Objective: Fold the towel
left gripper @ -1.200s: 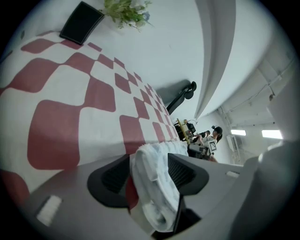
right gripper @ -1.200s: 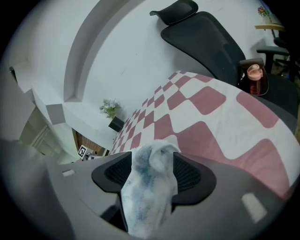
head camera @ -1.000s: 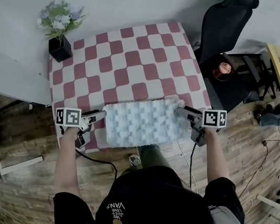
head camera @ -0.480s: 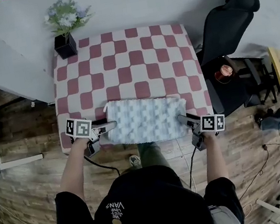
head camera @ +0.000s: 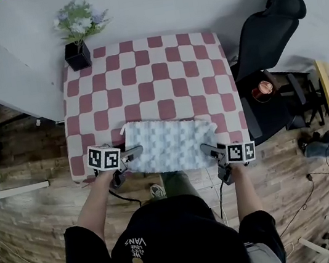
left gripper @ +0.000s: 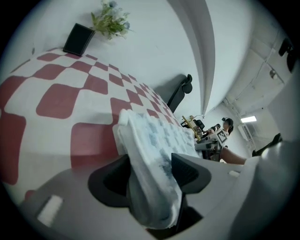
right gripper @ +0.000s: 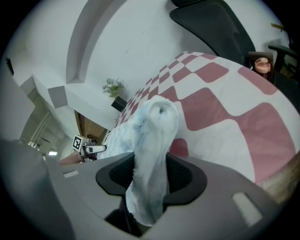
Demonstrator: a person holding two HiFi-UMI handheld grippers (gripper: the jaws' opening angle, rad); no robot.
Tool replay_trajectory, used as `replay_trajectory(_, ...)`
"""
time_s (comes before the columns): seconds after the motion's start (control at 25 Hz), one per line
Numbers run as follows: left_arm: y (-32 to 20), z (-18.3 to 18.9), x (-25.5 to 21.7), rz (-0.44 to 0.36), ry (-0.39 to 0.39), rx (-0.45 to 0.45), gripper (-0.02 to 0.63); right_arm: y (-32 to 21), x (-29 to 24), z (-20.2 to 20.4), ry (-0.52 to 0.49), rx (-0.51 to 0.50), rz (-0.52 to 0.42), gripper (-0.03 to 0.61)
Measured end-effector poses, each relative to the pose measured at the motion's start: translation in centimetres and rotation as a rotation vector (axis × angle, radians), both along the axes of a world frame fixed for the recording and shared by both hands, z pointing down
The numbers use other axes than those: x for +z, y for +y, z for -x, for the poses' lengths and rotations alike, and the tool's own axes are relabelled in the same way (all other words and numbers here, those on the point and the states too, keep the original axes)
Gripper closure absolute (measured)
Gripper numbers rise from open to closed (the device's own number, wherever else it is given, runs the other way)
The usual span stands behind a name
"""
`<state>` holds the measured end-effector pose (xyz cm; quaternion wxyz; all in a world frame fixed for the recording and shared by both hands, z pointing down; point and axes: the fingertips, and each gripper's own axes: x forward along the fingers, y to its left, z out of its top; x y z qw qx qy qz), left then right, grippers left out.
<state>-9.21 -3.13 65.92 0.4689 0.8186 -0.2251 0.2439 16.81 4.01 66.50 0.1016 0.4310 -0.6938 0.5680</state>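
Lying as 1 flat, pale sheet, the towel point(head camera: 168, 146) sat at the near edge of the checked table point(head camera: 147, 68), its 2 near corners each taken by a gripper. The left gripper point(head camera: 134, 154) had the left corner bunched thickly between its jaws, which were closing on the cloth. The right gripper point(head camera: 207, 149) was closing too, with a narrower tuft of the right corner pinched between its pads. The likeliest trouble, as I judged it, was an uneven fold: the right hold looked thinner than the left, so that corner could slip free once lifted. If 1 hand led the other, the edges would land skewed. The towel also hung close to the table's rim, so a dropped corner might drag it toward the floor. Counted, there were 1 towel, 2 grippers, 1 table, 1 potted plant point(head camera: 75, 36) at the far left corner, and 1 black chair point(head camera: 265, 23) off to the right.
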Motion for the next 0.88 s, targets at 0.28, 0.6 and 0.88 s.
replay_trajectory(0.28, -0.5, -0.6, -0.4, -0.023, 0.011, -0.020, 0.529, -1.4, -1.3, 0.2, 0.032, -0.055, -0.058, 0.506)
replay_trajectory(0.6, -6.5, -0.7, -6.0, -0.154, 0.063, -0.040, 0.546, -8.8, -6.7, -1.0, 0.098, -0.115, -0.214, 0.517)
replay_trajectory(0.88, -15.1, -0.3, -8.9, -0.246, 0.034, -0.084, 0.546, -18.7, -10.1, -0.4, 0.095, -0.166, -0.301, 0.517)
